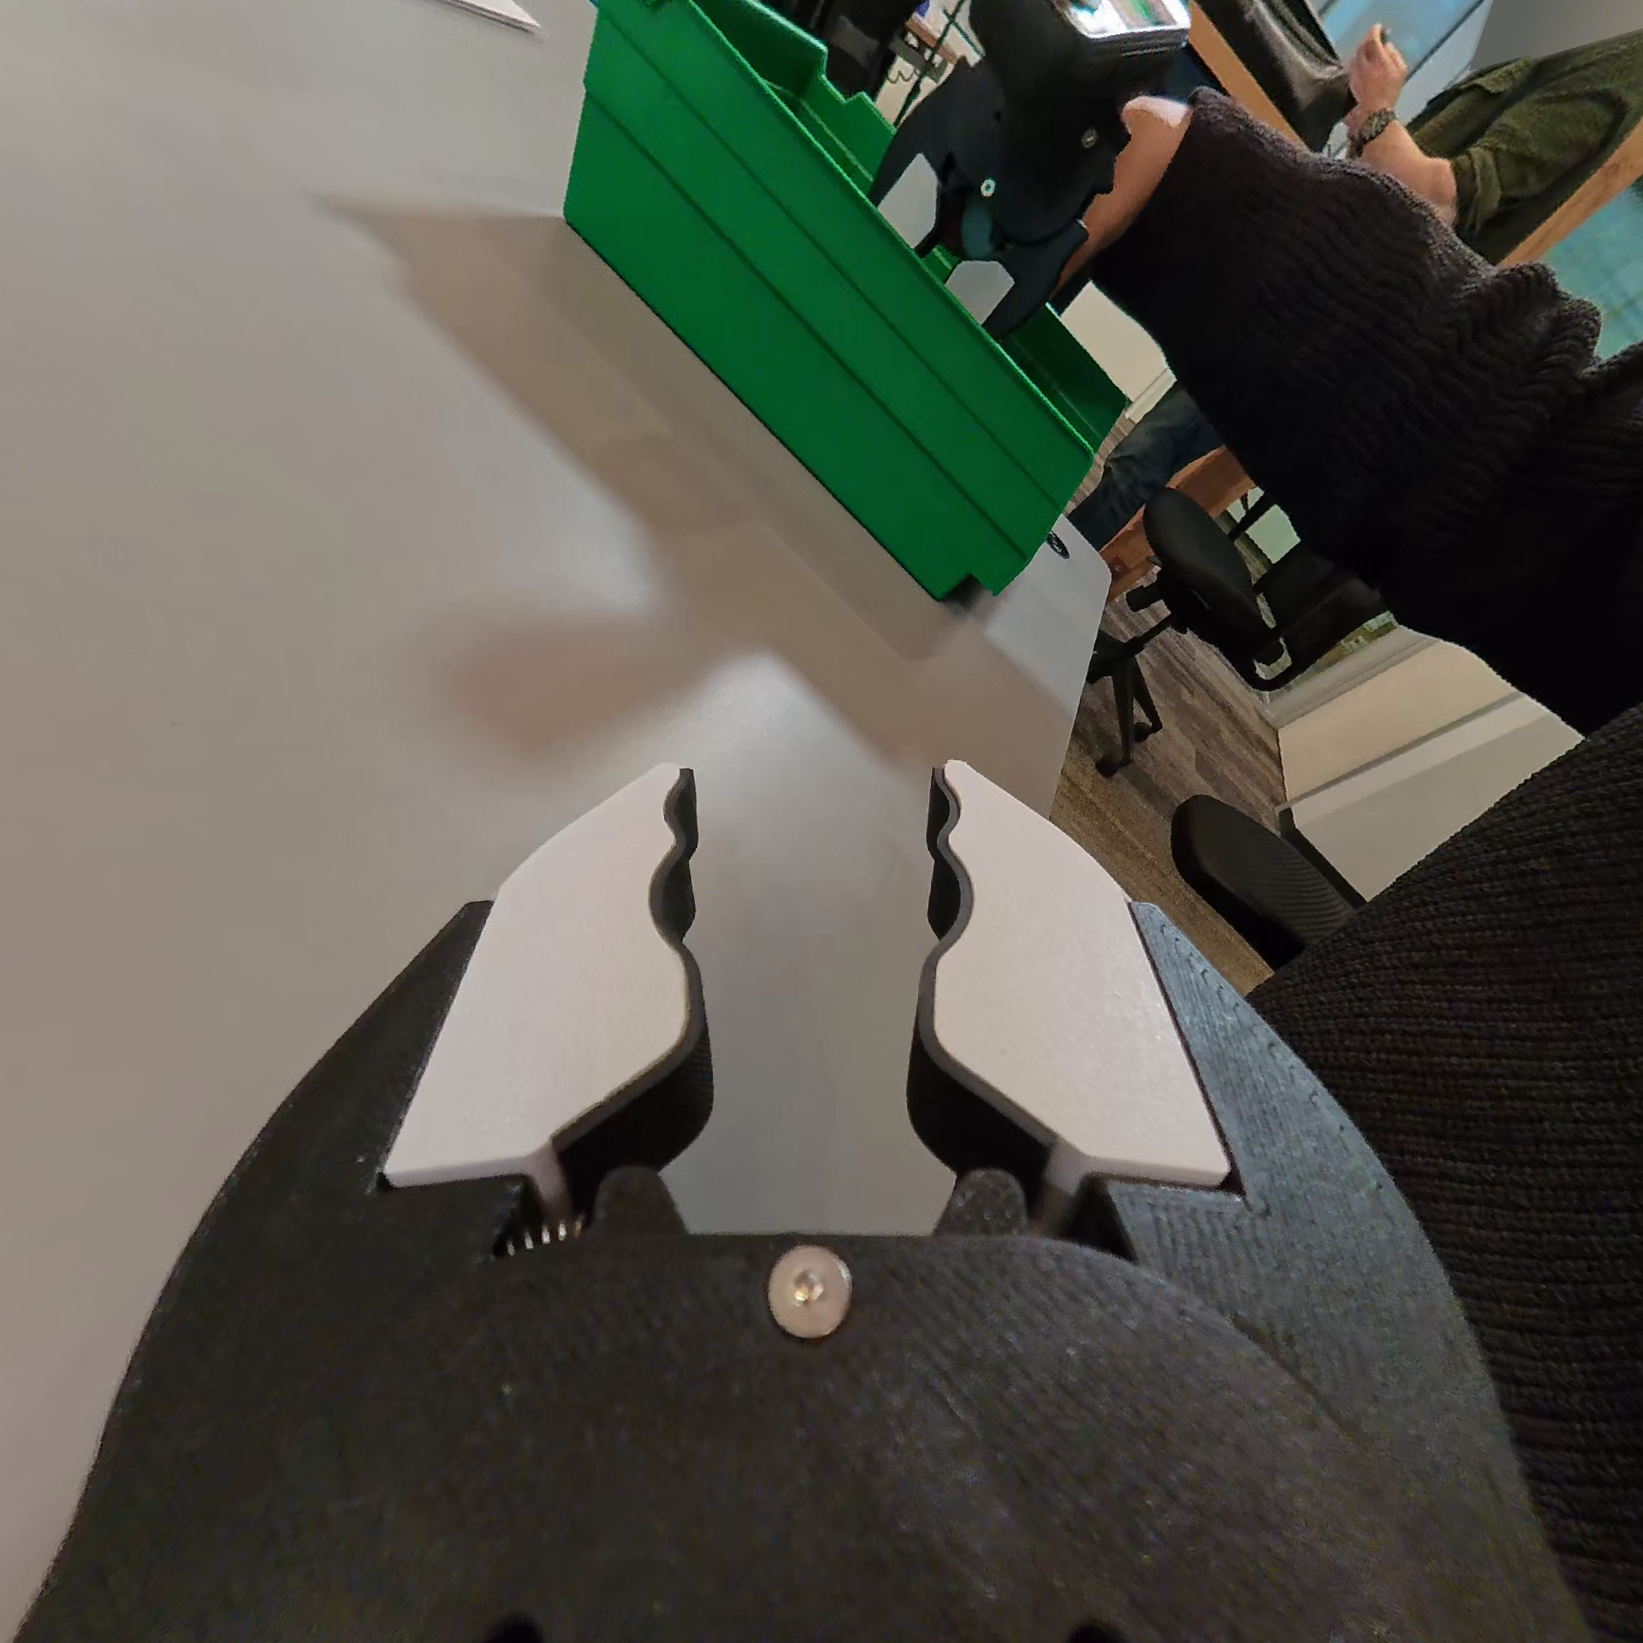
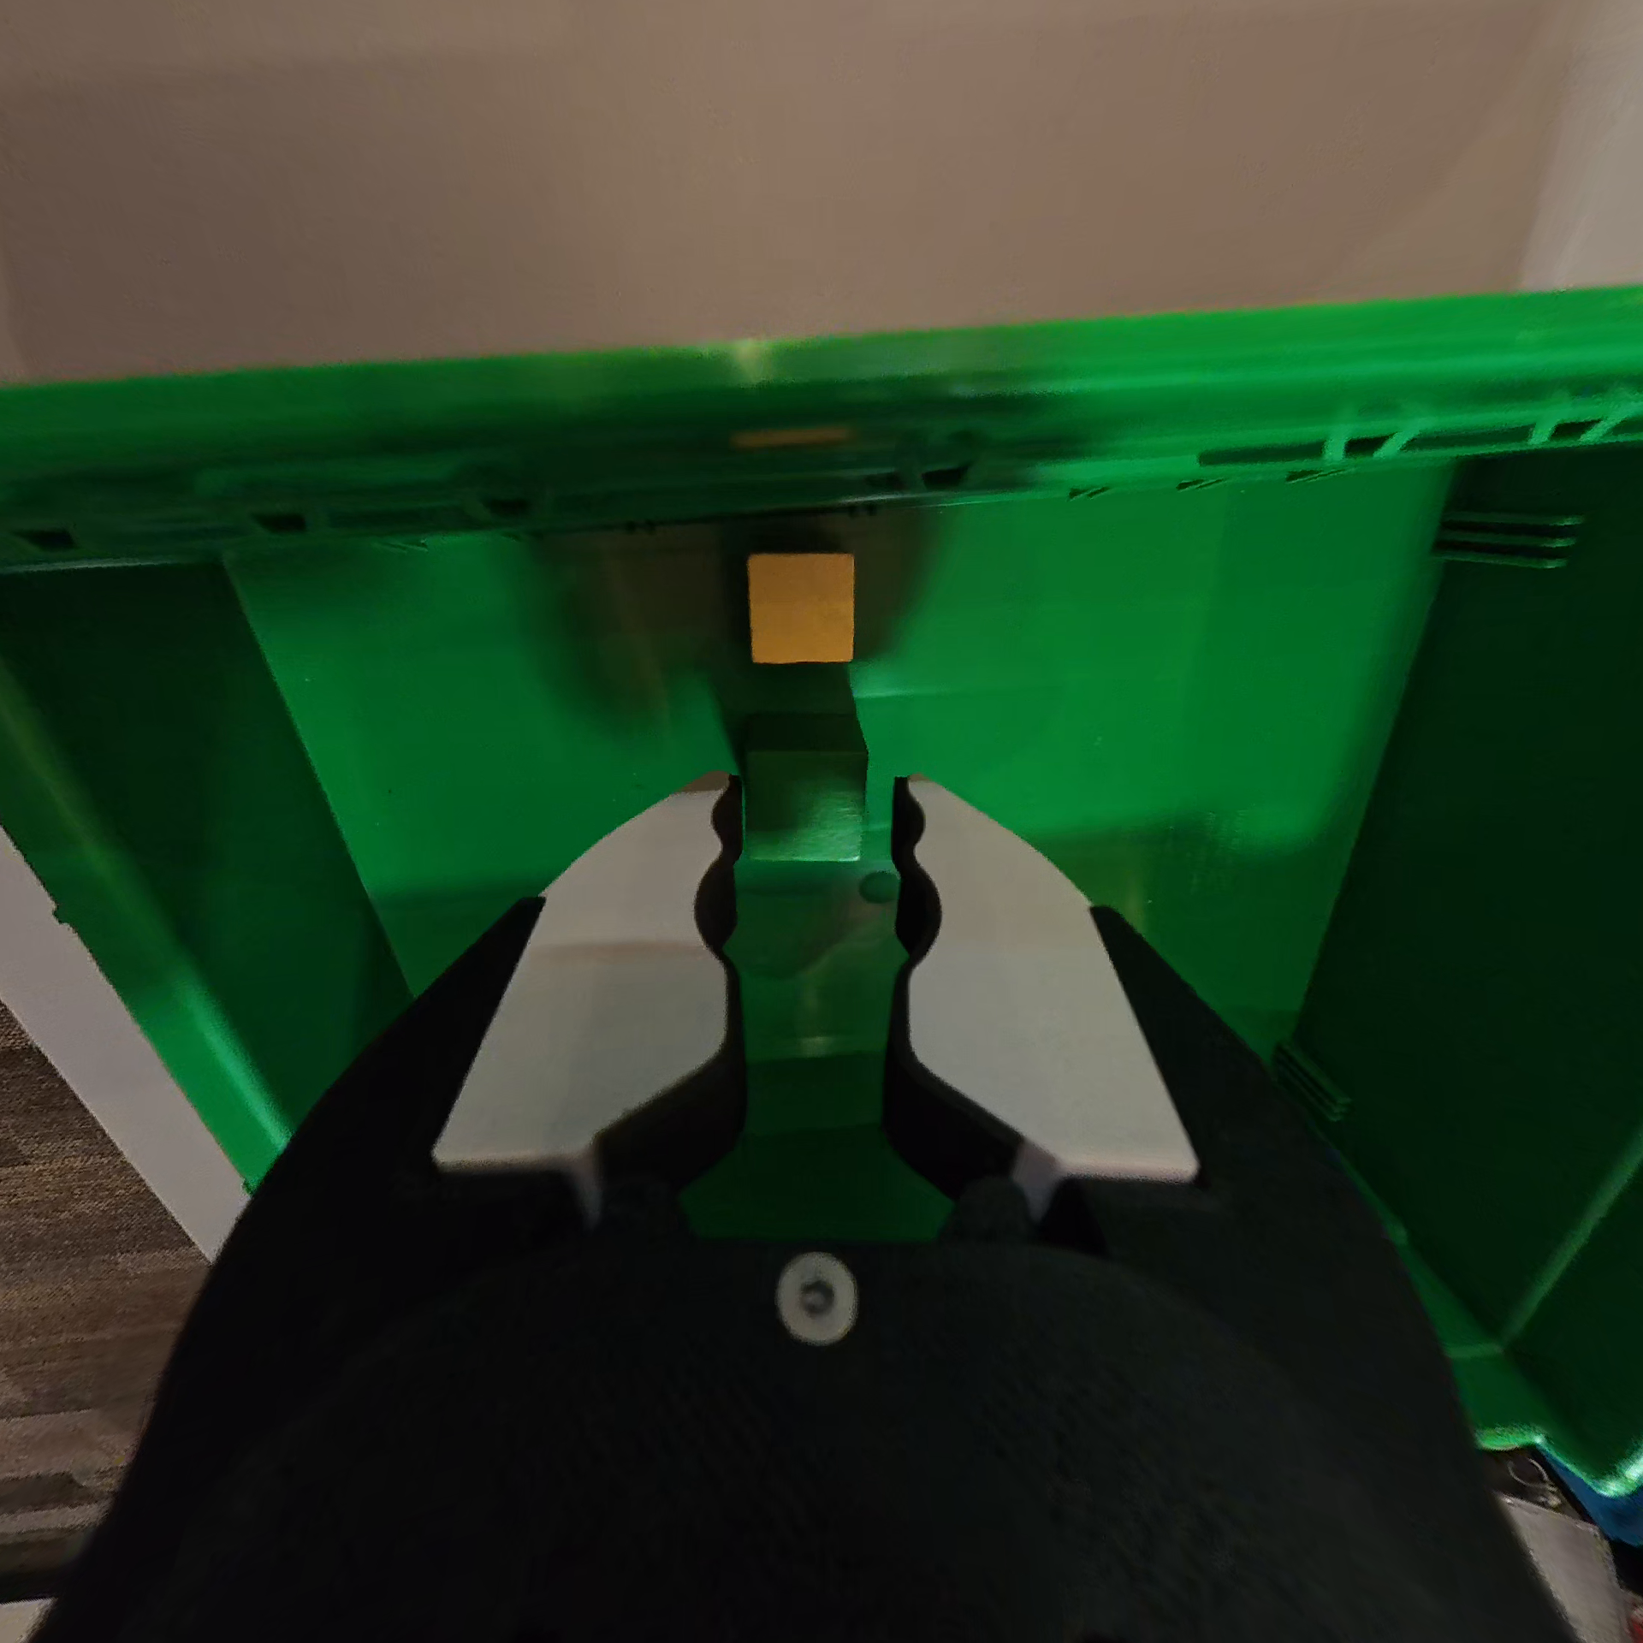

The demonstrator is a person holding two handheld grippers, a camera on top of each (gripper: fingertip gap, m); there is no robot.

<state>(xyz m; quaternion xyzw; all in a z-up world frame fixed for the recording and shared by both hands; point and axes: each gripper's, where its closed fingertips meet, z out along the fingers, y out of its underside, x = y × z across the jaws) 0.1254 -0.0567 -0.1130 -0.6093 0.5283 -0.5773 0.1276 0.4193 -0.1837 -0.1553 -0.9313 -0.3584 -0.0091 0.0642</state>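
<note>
My left gripper (image 1: 809, 782) is open and empty, low over a grey table (image 1: 267, 533), near its right edge. A green plastic bin (image 1: 800, 311) stands on the table ahead of it. My right gripper (image 1: 947, 240) shows there reaching down into the bin. In the right wrist view my right gripper (image 2: 811, 787) is open inside the bin (image 2: 800, 400). A green cube (image 2: 805, 813) lies on the bin floor between its fingertips, with a small gap on the right side. A yellow cube (image 2: 800, 609) lies just beyond, by the far wall.
A person's arm in a black knit sleeve (image 1: 1334, 311) crosses the right side above the bin. A second person in a green jacket (image 1: 1529, 133) is behind. A black office chair (image 1: 1209, 578) stands on the carpet past the table edge (image 1: 1067, 667).
</note>
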